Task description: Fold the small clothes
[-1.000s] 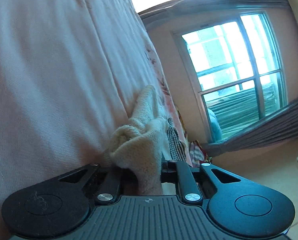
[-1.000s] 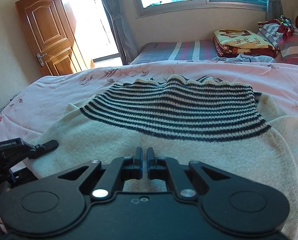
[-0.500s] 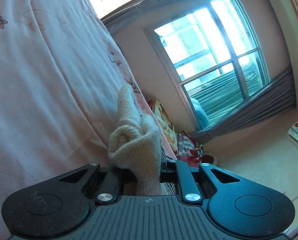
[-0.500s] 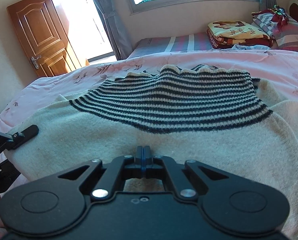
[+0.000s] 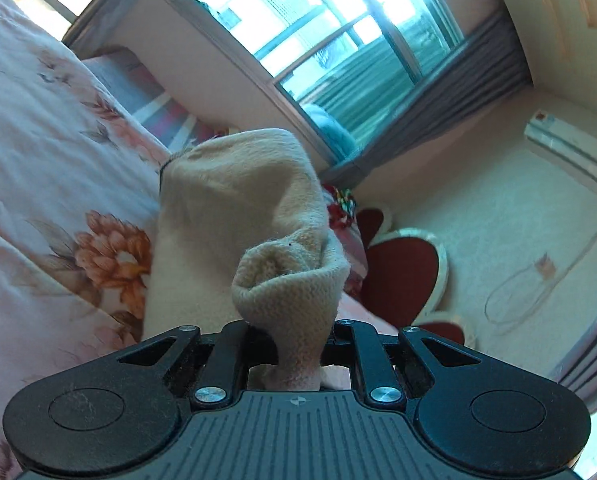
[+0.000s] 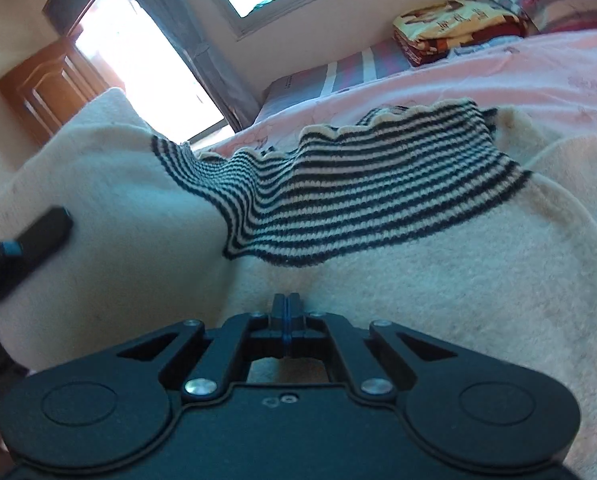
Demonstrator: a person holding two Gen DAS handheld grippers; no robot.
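Note:
A small cream knitted garment (image 6: 438,280) with a black-and-cream striped band (image 6: 358,200) lies on the pink floral bedspread (image 6: 538,76). My right gripper (image 6: 285,304) is shut on the garment's near cream edge. My left gripper (image 5: 294,332) is shut on a bunched corner of the same cream garment (image 5: 266,216) and holds it lifted above the bedspread (image 5: 38,168). In the right wrist view the left gripper's finger (image 6: 38,240) shows at the far left, with that side of the garment raised and folding over.
Folded blankets (image 6: 450,28) and pillows (image 6: 558,4) lie at the bed's far end under a window (image 5: 318,36). A wooden door (image 6: 46,92) stands at the left. A red heart-shaped headboard (image 5: 402,272) and a wall air conditioner (image 5: 570,148) show in the left wrist view.
My left gripper has lifted its corner of the garment higher and swung it toward the middle. The garment's left side has risen and started to fold. My right gripper keeps its hold.

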